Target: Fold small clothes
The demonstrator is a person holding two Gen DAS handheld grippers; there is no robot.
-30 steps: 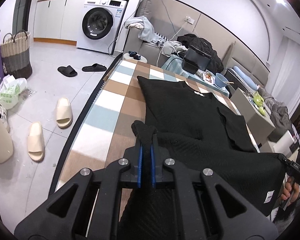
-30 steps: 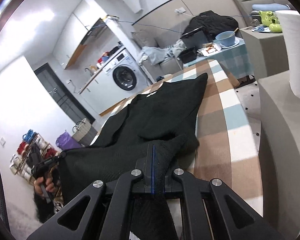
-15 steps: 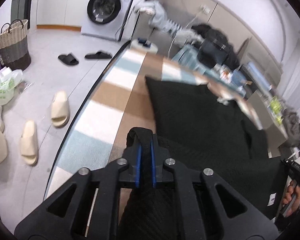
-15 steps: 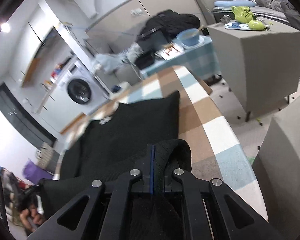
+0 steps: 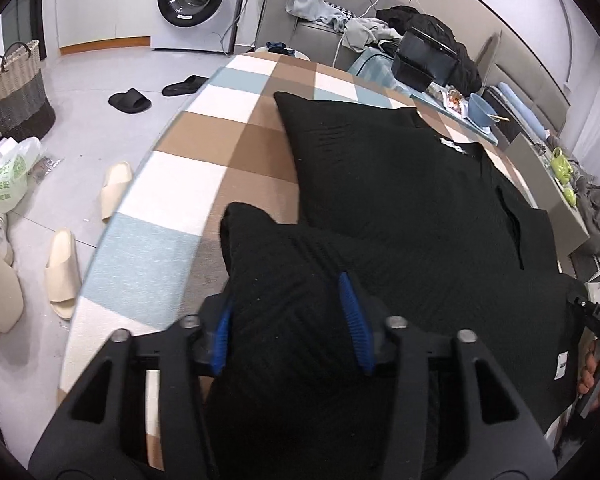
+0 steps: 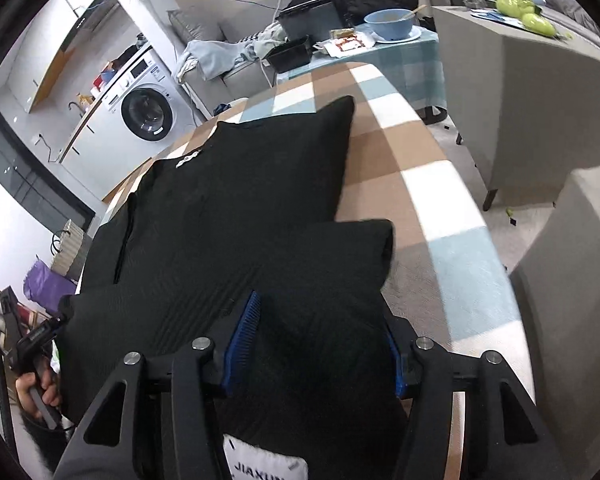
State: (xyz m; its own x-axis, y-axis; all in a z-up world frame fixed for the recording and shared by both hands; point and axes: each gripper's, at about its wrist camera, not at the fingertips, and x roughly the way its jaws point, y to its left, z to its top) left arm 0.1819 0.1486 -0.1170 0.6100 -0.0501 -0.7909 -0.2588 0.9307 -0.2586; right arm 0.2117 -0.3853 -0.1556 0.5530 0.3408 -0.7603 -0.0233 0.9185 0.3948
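Left wrist: left gripper (image 5: 288, 316) jaws just opened, now spread; black garment (image 5: 400, 200) lies on checked table (image 5: 204, 152), its folded corner loose between the blue pads (image 5: 350, 312).
Right wrist: right gripper (image 6: 316, 344) likewise just opened, spread; garment corner lies slack between the jaws.

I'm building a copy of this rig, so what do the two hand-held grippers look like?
Both match: the left hand-held gripper and right hand-held gripper have matte black frames with triangular cut-outs, round silver bolt heads, and two fingers lined with ribbed blue pads. No cables show on either.
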